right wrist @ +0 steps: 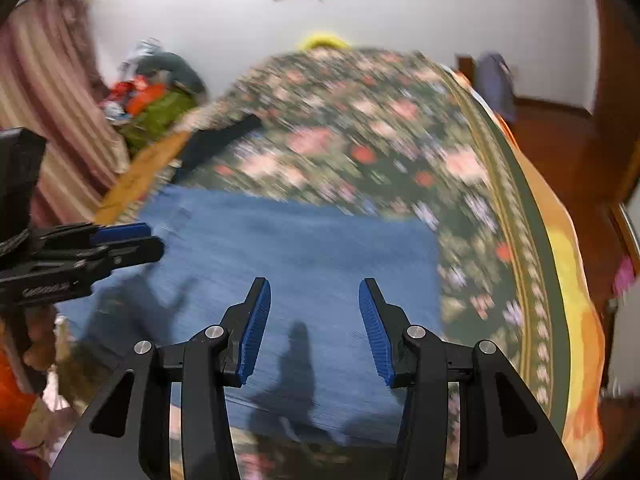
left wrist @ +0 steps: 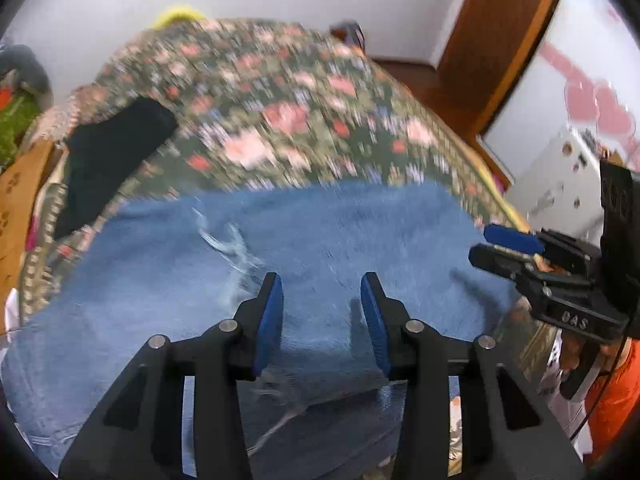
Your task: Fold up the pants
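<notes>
On a bed with a floral cover (right wrist: 360,152) lie blue jeans (right wrist: 304,264), spread flat at the near end, their far edge straight across the cover. Above them the left gripper (left wrist: 322,320) points down with its jaws parted and nothing between them. To its right the right gripper (right wrist: 314,324) hangs over the jeans' right part, jaws likewise apart and empty. At the far left, a black cloth (left wrist: 112,160) lies on the cover's edge. Both views are blurred.
</notes>
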{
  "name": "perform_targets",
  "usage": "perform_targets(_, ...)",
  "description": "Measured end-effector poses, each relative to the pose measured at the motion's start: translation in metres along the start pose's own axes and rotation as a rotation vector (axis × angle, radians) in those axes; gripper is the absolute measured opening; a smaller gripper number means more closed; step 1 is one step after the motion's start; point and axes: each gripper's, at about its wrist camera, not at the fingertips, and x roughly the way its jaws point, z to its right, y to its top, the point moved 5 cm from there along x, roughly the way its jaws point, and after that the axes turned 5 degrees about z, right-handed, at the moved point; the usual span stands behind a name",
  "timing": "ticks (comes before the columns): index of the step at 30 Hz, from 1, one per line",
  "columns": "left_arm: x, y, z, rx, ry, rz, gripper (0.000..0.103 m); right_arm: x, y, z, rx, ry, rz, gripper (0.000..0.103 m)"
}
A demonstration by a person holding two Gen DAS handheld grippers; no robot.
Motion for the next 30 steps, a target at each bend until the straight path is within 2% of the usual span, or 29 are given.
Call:
perform_targets(2, 0.014, -0.013, 0.004, 0.019, 0.017, -0.051, 0.042, 0.01, -0.017, 0.012, 0.041, -0.016, -0.059, 0.043)
perform_targets(3, 0.015, -0.018, 0.004, 0.029, 0.025, -0.047, 0.041, 0.016, -0.027, 0.016, 0.058, -0.014, -0.087, 0.042)
perform_targets(6, 0.007, -0.03, 0.01, 0.069, 0.045, -0.039, 0.042, 0.007, -0.041, 0.017, 0.062, -0.008, -0.047, 0.043)
perform_targets(12, -0.012, -0.047, 0.006, 0.085, 0.044, 0.013, 0.042, -0.01, -0.047, 0.018, 0.088, -0.016, -0.048, 0.043)
perform_targets(15, -0.023, -0.057, -0.01, 0.016, 0.031, 0.02, 0.048, -0.017, -0.045, 0.013, 0.048, -0.048, -0.062, 0.043)
perform_targets(17, -0.038, -0.065, -0.024, -0.027, 0.044, 0.041, 0.048, -0.024, -0.042, 0.01, 0.051, -0.041, -0.055, 0.043)
perform_targets(21, -0.077, -0.076, -0.059, -0.087, 0.148, 0.092, 0.05, -0.038, -0.026, -0.008, 0.02, -0.006, 0.007, 0.043)
perform_targets(23, -0.098, -0.082, -0.082, -0.146, 0.193, 0.119, 0.055, -0.04, -0.016, -0.023, -0.009, 0.017, 0.034, 0.043)
perform_targets(26, -0.128, -0.096, -0.117, -0.235, 0.254, 0.158, 0.069, -0.041, -0.003, -0.051, -0.063, 0.061, 0.067, 0.043)
perform_targets(28, -0.148, -0.11, -0.145, -0.303, 0.305, 0.181, 0.082, -0.038, 0.006, -0.073, -0.104, 0.098, 0.082, 0.043)
perform_targets(30, -0.166, -0.128, -0.174, -0.389, 0.328, 0.197, 0.088, -0.033, 0.012, -0.094, -0.143, 0.131, 0.096, 0.047)
